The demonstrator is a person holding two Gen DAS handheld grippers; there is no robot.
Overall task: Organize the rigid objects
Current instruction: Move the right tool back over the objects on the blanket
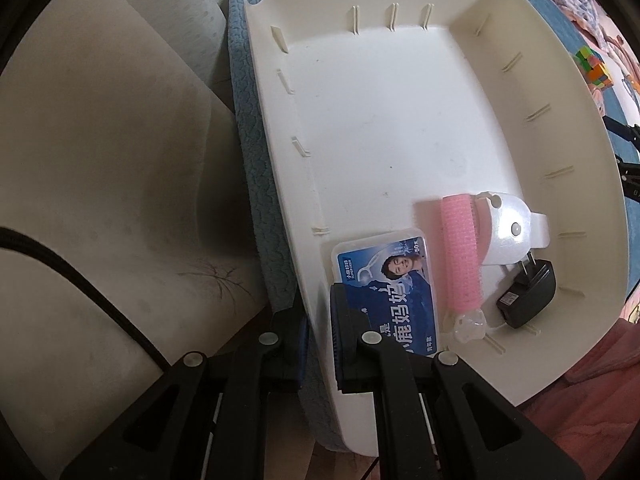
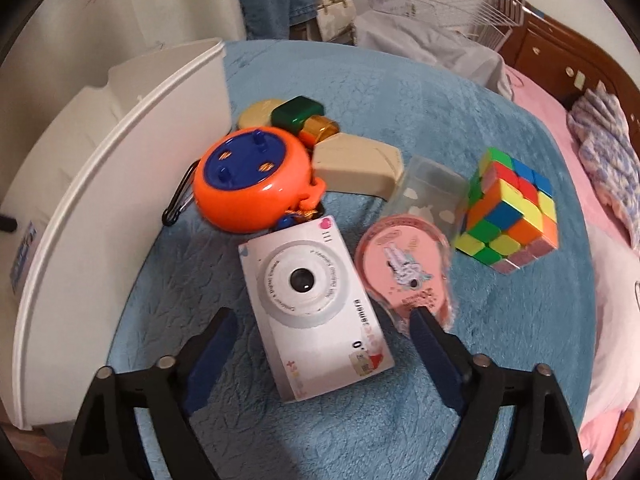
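Note:
My left gripper (image 1: 318, 320) is shut on the near wall of a white bin (image 1: 580, 92), one finger outside and one inside. In the bin lie a blue floss box (image 1: 394, 284), a pink hair roller (image 1: 462, 252), a white plug light (image 1: 508, 232) and a black charger (image 1: 528, 292). My right gripper (image 2: 324, 320) is open, its fingers on either side of a white toy camera (image 2: 316, 304) lying on the blue blanket (image 2: 500, 340). The bin's outer wall (image 2: 100, 184) stands at the left in the right wrist view.
Around the camera lie an orange round toy (image 2: 252, 180), a pink tape dispenser (image 2: 404, 268), a Rubik's cube (image 2: 510, 212), a beige block (image 2: 356, 168), a green cap (image 2: 298, 114) and a clear box (image 2: 428, 188). Pink bedding (image 2: 612, 300) lies at the right.

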